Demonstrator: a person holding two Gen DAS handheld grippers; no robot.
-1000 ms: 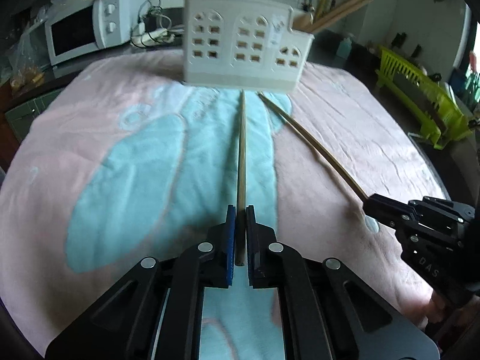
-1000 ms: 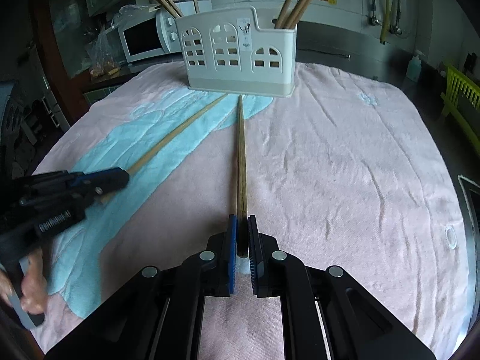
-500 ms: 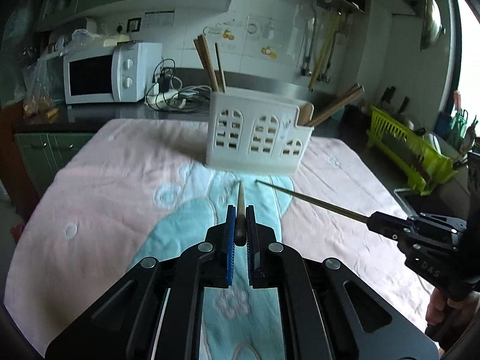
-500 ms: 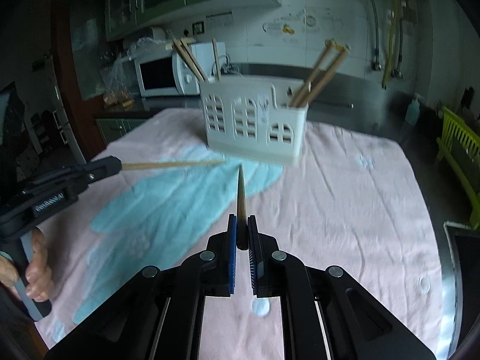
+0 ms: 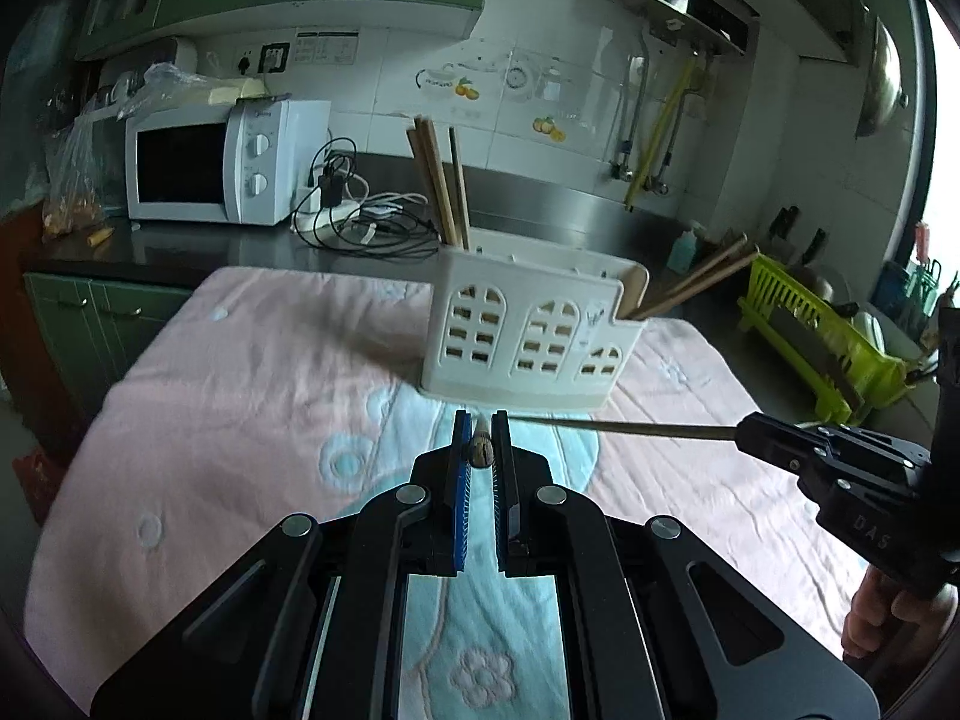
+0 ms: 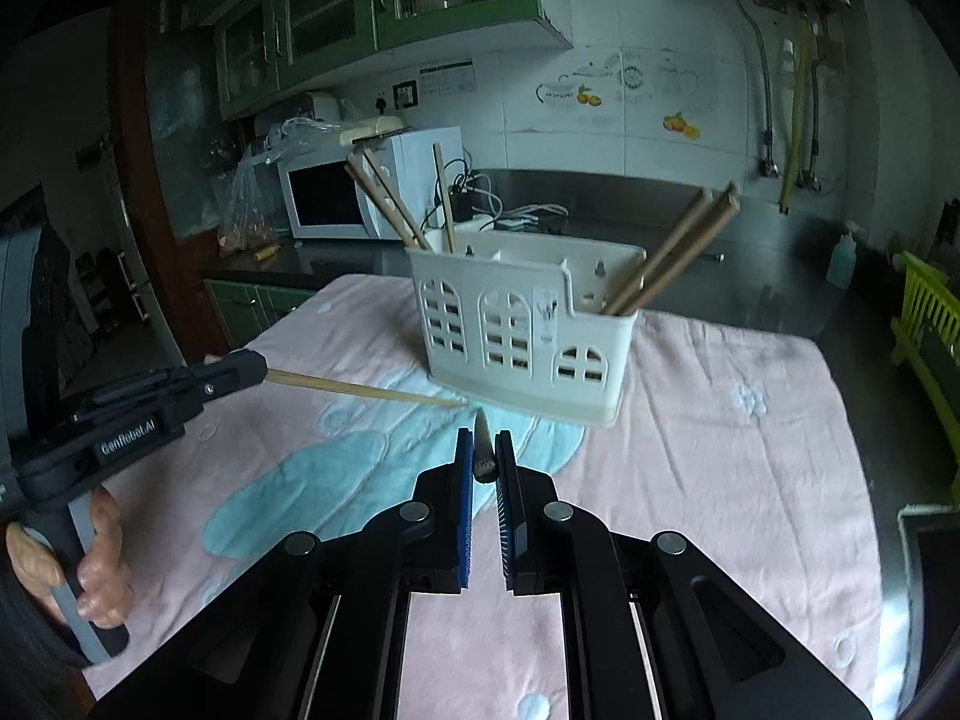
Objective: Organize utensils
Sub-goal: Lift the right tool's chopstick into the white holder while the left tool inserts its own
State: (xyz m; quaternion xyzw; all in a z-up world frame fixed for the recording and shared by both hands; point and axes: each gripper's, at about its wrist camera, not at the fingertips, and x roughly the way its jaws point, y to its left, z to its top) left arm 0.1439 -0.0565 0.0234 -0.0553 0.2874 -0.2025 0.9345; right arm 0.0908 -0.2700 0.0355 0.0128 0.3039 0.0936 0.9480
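Observation:
A white plastic utensil holder (image 5: 534, 336) with arched cut-outs stands on the pink and teal towel (image 5: 240, 408); it also shows in the right wrist view (image 6: 522, 336). Several wooden chopsticks stand in its two ends. My left gripper (image 5: 480, 450) is shut on a wooden chopstick (image 5: 480, 447), held level and pointing at the holder. My right gripper (image 6: 483, 456) is shut on another chopstick (image 6: 482, 456), lifted off the towel. Each gripper shows in the other's view, the right one (image 5: 744, 435) with its chopstick (image 5: 630, 427), the left one (image 6: 258, 367) with its chopstick (image 6: 366, 390).
A white microwave (image 5: 216, 168) and tangled cables (image 5: 360, 222) sit on the dark counter behind the table. A lime green dish rack (image 5: 822, 336) stands at the right. Green cabinets hang above. The towel covers the table top.
Both grippers have lifted their chopsticks off the towel and raised them to level, so each stick now points end-on toward the holder.

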